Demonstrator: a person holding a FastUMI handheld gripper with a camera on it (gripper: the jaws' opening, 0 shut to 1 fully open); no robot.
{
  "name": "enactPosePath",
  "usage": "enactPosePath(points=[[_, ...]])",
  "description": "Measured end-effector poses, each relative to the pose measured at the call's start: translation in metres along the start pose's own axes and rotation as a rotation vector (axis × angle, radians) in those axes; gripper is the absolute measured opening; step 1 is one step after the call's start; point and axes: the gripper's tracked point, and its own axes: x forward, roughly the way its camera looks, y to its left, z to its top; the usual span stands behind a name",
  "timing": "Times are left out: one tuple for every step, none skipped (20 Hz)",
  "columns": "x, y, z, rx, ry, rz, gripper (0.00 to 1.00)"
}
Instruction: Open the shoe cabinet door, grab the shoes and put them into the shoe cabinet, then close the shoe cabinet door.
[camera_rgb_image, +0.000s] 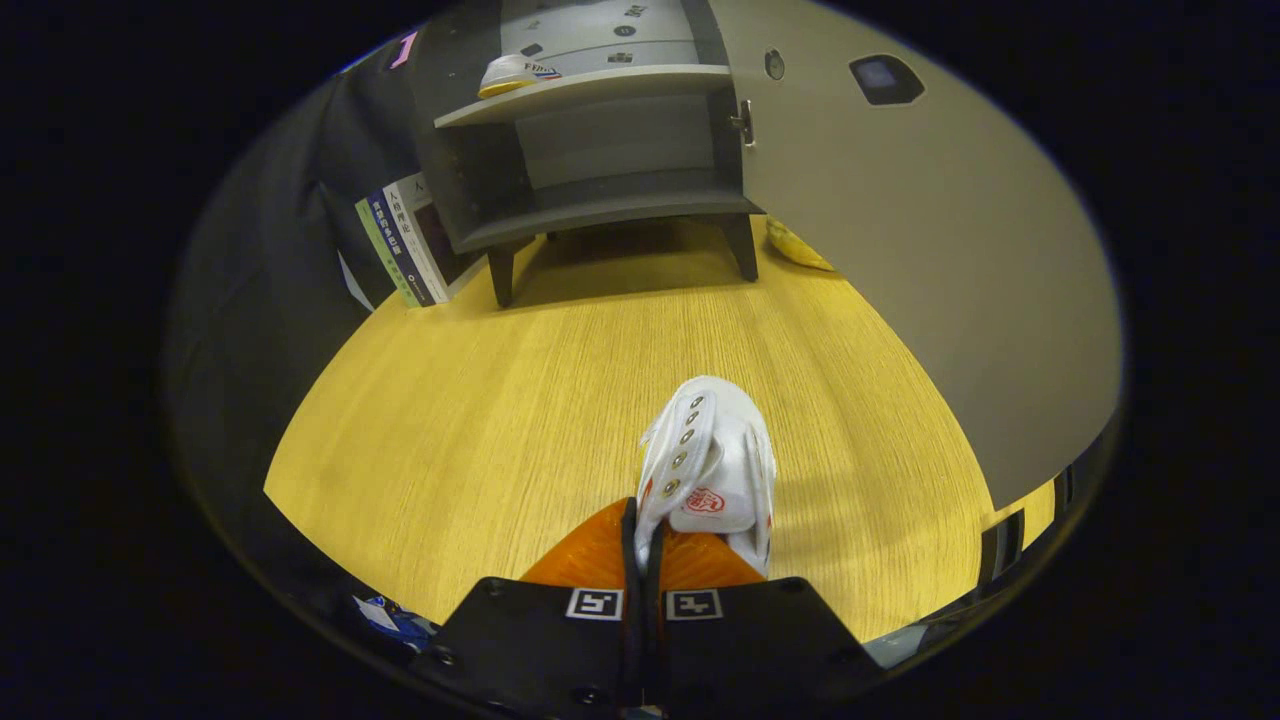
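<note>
My gripper (645, 525) is shut on the side edge of a white shoe (712, 460), both fingers pinching its eyelet flap; the shoe hangs just ahead of the fingers above the wooden floor (520, 400). Beyond it stands the grey shoe cabinet (590, 210) on dark legs, its door (930, 250) swung open to the right. Another white shoe with a yellow sole (512, 76) lies on the cabinet's upper shelf (590, 92). The lower shelf (620, 205) is bare.
Several books (405, 245) lean against the cabinet's left side. A yellow object (797, 247) lies on the floor behind the open door, near the cabinet's right leg. Dark cloth walls close off the left side.
</note>
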Motion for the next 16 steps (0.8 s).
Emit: enactPosePath(points=[[0.001,0.002,0.002,-0.017,-0.011,0.001,0.02],[-0.002,0.006,0.007,-0.037,-0.026,0.007,0.01],[-0.002,0.01,0.012,-0.045,-0.047,0.013,0.01],[-0.002,0.015,0.018,-0.046,-0.057,0.02,0.01],[-0.002,0.018,0.025,-0.043,-0.066,0.022,0.01],[-0.004,0.02,0.036,-0.036,-0.085,0.024,0.01],[-0.008,0.021,0.046,-0.034,-0.099,0.026,0.01],[-0.011,0.023,0.059,-0.037,-0.117,0.029,0.01],[-0.013,0.025,0.073,-0.039,-0.142,0.029,0.01],[-0.017,0.026,0.087,-0.05,-0.161,0.033,0.01],[-0.02,0.029,0.103,-0.061,-0.191,0.037,0.01],[-0.024,0.032,0.117,-0.072,-0.22,0.04,0.01],[-0.027,0.034,0.134,-0.083,-0.249,0.043,0.01],[-0.031,0.037,0.149,-0.087,-0.275,0.051,0.01],[-0.034,0.042,0.163,-0.088,-0.302,0.063,0.01],[-0.038,0.046,0.177,-0.09,-0.33,0.071,0.01]])
